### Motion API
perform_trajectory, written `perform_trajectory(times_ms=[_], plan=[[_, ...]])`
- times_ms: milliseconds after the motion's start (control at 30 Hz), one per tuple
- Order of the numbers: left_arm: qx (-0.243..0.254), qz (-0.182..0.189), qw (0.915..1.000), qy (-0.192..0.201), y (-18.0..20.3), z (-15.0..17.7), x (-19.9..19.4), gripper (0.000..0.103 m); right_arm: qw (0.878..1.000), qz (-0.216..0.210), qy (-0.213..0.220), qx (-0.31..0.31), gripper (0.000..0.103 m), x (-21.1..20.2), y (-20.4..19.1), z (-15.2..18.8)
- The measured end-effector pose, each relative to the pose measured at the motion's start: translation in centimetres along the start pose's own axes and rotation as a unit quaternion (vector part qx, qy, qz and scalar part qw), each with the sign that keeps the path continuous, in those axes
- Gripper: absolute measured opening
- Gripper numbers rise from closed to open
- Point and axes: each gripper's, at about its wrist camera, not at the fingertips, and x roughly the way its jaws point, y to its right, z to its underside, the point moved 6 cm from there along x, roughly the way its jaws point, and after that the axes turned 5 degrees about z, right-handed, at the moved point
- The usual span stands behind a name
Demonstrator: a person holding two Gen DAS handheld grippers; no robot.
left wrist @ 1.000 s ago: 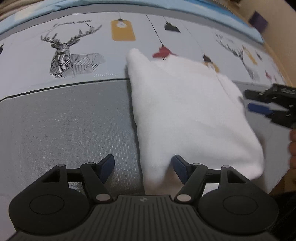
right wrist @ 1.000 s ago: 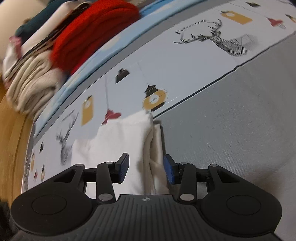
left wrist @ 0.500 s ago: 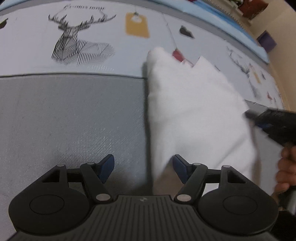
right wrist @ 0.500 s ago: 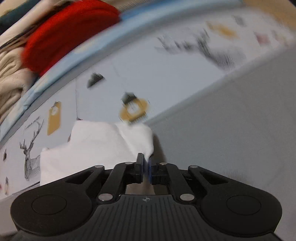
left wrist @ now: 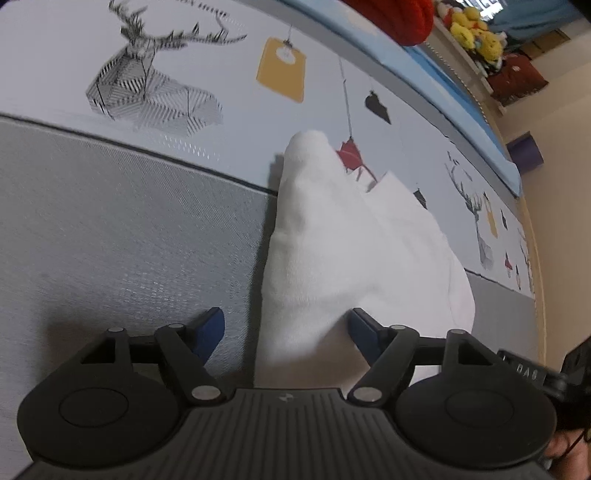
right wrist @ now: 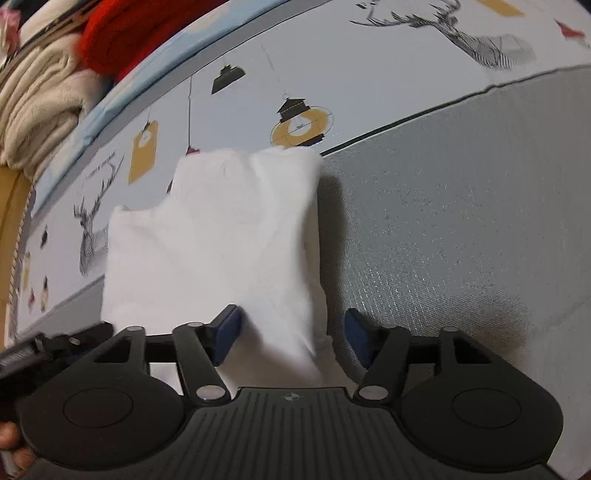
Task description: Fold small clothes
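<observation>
A white folded garment [left wrist: 354, 251] lies on the bed cover, across the line where grey fabric meets the deer print. My left gripper [left wrist: 287, 330] hangs over its near left edge, jaws opening. The cloth's edge sits between the blue pads [left wrist: 210, 328] without being pinched. In the right wrist view the same garment [right wrist: 221, 229] lies ahead. My right gripper [right wrist: 291, 332] straddles its near right corner, jaws opening, pads off the cloth. Part of the right gripper [left wrist: 535, 373] shows at the lower right of the left wrist view.
The grey quilted panel [right wrist: 461, 229] spreads beside the garment. A red knit [right wrist: 140, 33] and a stack of beige folded clothes [right wrist: 40, 96] lie at the bed's far edge. Yellow plush toys [left wrist: 476, 33] and a purple box [left wrist: 524, 151] sit beyond the bed.
The right gripper pinched the garment's corner half a second ago and has now let go and opened. The left gripper rolled and sank closer to the cloth's edge.
</observation>
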Motion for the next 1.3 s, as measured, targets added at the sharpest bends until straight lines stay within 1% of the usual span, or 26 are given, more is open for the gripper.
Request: perform_trajectory(times_ms=[133,167,200,233,267,333,367,400,433,500,567,600,633,667,700,733,767,800,900,1000,1033,1067,1167,1233,1267,1300], plan=[[-0.029,0.014,0.9995,-0.004,-0.4,-0.3,1.5,0.079,1.000,0.001,-0.015,0.020,0.066,1.0,0.4,0.0],[-0.027,0.018,0.9995,-0.004,-0.3,-0.4,1.7,0.076,1.000,0.001,-0.016,0.022,0.066,1.2,0.1,0.0],[-0.021,0.022,0.9995,-0.004,0.0,-0.5,1.8,0.072,1.000,0.000,-0.016,0.021,0.066,1.4,-0.2,0.0],[-0.015,0.030,0.9994,-0.007,0.2,-0.5,1.8,0.058,1.000,-0.001,-0.017,0.018,0.066,1.4,-0.8,0.2],[-0.003,0.026,0.9996,-0.007,0.5,-0.5,1.7,0.050,1.000,0.003,-0.017,0.013,0.065,1.8,-1.6,0.4],[0.034,0.023,0.9991,-0.001,1.3,-0.8,1.0,0.036,1.000,0.016,-0.007,0.004,0.052,2.0,-2.5,0.5],[0.043,0.023,0.9988,0.009,1.5,-1.2,0.3,0.032,1.000,0.019,-0.001,0.005,0.049,2.0,-2.8,0.4],[0.052,0.020,0.9981,0.026,1.7,-1.6,-0.6,0.032,1.000,0.021,0.006,0.010,0.043,2.0,-3.0,0.3],[0.062,0.014,0.9970,0.045,1.8,-2.1,-1.6,0.032,1.000,0.020,0.015,0.015,0.036,1.9,-3.3,0.2],[0.077,0.005,0.9935,0.084,1.8,-3.1,-3.7,0.033,0.999,-0.007,0.044,0.014,0.030,1.2,-4.7,-0.1],[0.055,0.012,0.9922,0.111,0.8,-4.1,-5.5,0.043,0.995,-0.043,0.090,-0.002,0.029,0.0,-6.7,-0.5],[0.045,0.014,0.9914,0.122,0.3,-4.5,-6.3,0.046,0.992,-0.054,0.113,-0.013,0.029,-0.6,-7.6,-0.7],[0.042,0.012,0.9906,0.129,-0.1,-4.8,-6.9,0.056,0.989,-0.062,0.136,-0.021,0.032,-1.1,-8.4,-0.8],[0.044,0.006,0.9902,0.133,-0.5,-4.9,-7.4,0.064,0.987,-0.062,0.147,-0.023,0.034,-1.4,-8.8,-1.0],[0.047,-0.003,0.9906,0.129,-0.9,-4.9,-7.7,0.067,0.986,-0.052,0.156,-0.022,0.040,-1.4,-8.9,-1.1],[0.046,-0.009,0.9916,0.120,-1.3,-4.7,-7.7,0.068,0.987,-0.030,0.158,-0.023,0.052,-1.4,-8.8,-1.1],[0.040,-0.012,0.9934,0.107,-1.9,-4.5,-7.5,0.068,0.988,-0.013,0.151,-0.024,0.056,-1.1,-8.6,-1.0],[0.033,-0.015,0.9949,0.094,-2.4,-4.3,-7.3,0.068,0.991,-0.003,0.133,-0.021,0.056,-0.6,-8.3,-0.8],[0.014,-0.028,0.9983,0.050,-4.0,-3.4,-6.6,0.068,0.996,-0.002,0.085,-0.019,0.055,0.3,-7.8,0.1],[0.020,-0.065,0.9976,0.008,-5.3,-2.1,-5.2,0.068,0.997,0.033,0.038,-0.061,0.055,1.5,-8.0,1.6],[0.022,-0.075,0.9969,0.001,-5.5,-1.7,-4.8,0.069,0.996,0.051,0.028,-0.071,0.058,1.7,-7.8,2.0],[0.024,-0.079,0.9965,-0.003,-5.6,-1.4,-4.7,0.069,0.995,0.059,0.025,-0.070,0.058,1.7,-7.5,2.1],[0.036,-0.075,0.9965,0.012,-5.4,-1.1,-5.5,0.068,0.998,0.039,0.023,-0.049,0.048,1.1,-7.3,2.2],[0.047,-0.058,0.9970,0.020,-4.7,-1.1,-6.0,0.068,0.998,0.028,0.024,-0.052,0.032,0.6,-7.5,2.4],[0.049,-0.053,0.9972,0.016,-4.6,-0.9,-5.9,0.068,0.998,0.021,0.024,-0.056,0.026,0.3,-7.7,2.5],[0.052,-0.055,0.9971,0.005,-4.8,-0.5,-5.5,0.068,0.998,0.012,0.023,-0.060,0.013,0.2,-7.8,2.6]])
